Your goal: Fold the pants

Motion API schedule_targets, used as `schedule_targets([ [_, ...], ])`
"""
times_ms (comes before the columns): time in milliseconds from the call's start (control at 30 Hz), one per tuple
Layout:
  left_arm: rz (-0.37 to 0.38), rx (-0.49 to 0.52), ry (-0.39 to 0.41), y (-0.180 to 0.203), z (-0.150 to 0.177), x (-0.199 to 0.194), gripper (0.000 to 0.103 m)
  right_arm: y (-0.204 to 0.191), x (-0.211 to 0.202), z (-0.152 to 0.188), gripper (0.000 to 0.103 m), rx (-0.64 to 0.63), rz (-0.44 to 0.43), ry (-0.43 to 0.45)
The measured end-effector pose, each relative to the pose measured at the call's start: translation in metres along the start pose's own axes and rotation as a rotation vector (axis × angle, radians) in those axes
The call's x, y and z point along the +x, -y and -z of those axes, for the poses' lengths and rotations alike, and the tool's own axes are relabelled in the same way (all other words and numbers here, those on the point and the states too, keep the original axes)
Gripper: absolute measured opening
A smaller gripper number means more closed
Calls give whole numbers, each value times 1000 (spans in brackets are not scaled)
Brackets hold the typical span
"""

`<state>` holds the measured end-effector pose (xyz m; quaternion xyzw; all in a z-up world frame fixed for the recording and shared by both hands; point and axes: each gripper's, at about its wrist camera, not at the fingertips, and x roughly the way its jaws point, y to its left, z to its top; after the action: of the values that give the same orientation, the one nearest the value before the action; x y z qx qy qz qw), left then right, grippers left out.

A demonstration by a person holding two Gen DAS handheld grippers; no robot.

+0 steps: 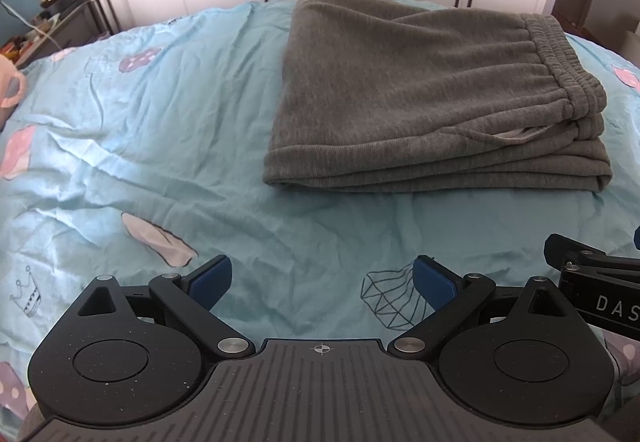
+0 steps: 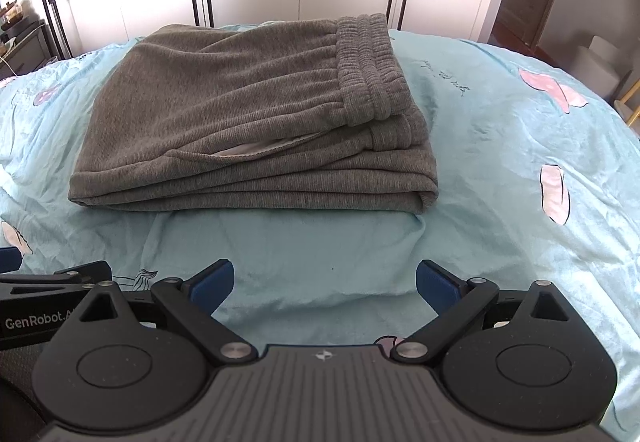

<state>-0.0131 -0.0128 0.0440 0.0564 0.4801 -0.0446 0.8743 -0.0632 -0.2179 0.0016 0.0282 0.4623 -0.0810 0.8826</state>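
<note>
On the light blue bedsheet (image 1: 140,145) the grey pants (image 1: 424,97) lie folded into a thick, roughly rectangular stack, well ahead of both grippers and touched by neither. Several layers show along the near edge, each a rounded fold of soft, finely ribbed knit. The elastic waistband (image 2: 368,69) sits on top at the right side of the stack, gathered into tight ridges, and the cloth below it falls in shallow pleats. A pale pocket lining (image 2: 260,149) peeks from a slit on the near side. The sheet is thin and creased, printed with pink shapes and a line-drawn diamond (image 1: 390,298).

The left gripper (image 1: 322,284) hovers low over the sheet with its jaws spread wide and nothing between them; its fingers are matte black with blue textured pads (image 1: 212,284). The right gripper (image 2: 325,282) is likewise wide apart and holds nothing, just beside the left one.
</note>
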Motion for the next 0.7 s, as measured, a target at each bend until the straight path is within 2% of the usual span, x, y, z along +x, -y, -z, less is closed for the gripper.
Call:
schedule_targets([
  [700, -3, 8, -4, 1, 1, 1, 100, -1, -2, 1, 98, -10, -2, 11],
])
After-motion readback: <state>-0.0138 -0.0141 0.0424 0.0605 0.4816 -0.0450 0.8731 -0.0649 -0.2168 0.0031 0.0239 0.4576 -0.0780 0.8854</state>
